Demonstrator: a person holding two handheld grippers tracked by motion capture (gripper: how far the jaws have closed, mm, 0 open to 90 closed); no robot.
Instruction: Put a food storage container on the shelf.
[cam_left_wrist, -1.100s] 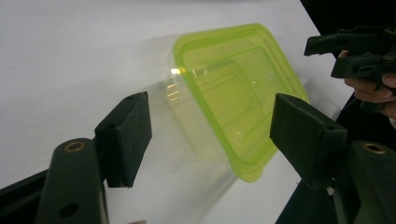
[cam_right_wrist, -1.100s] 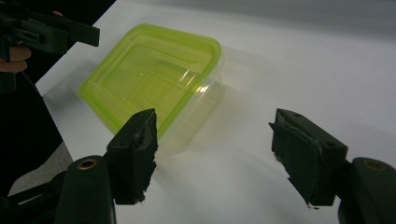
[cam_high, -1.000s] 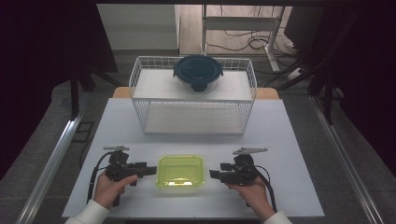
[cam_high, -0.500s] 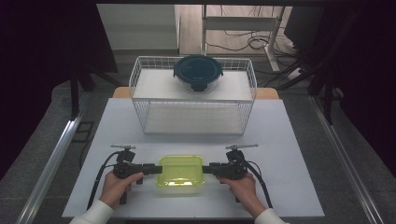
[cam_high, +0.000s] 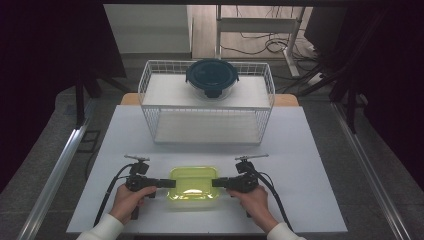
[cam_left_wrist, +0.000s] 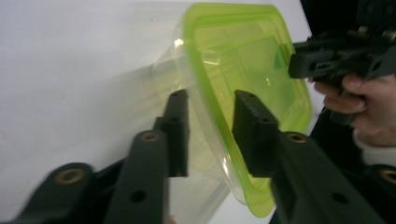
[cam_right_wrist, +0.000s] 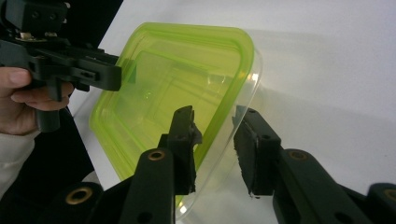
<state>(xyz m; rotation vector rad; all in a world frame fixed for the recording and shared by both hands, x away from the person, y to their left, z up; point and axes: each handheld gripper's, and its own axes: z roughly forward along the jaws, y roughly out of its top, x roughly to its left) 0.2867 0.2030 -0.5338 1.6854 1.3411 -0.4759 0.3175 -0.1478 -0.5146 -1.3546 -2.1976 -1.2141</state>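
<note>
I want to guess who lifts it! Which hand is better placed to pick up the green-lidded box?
Neither alone: the left gripper and right gripper each straddle one end of the green-lidded box, so probably both.

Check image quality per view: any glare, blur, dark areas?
High view: surroundings nearly black, white table evenly lit, a glare patch on the green lid. Left gripper view: near tongs soft, far hand blurred, small highlights on the clear container. Right gripper view: tongs fairly sharp, table washed out, faint shadow beside the container.
</note>
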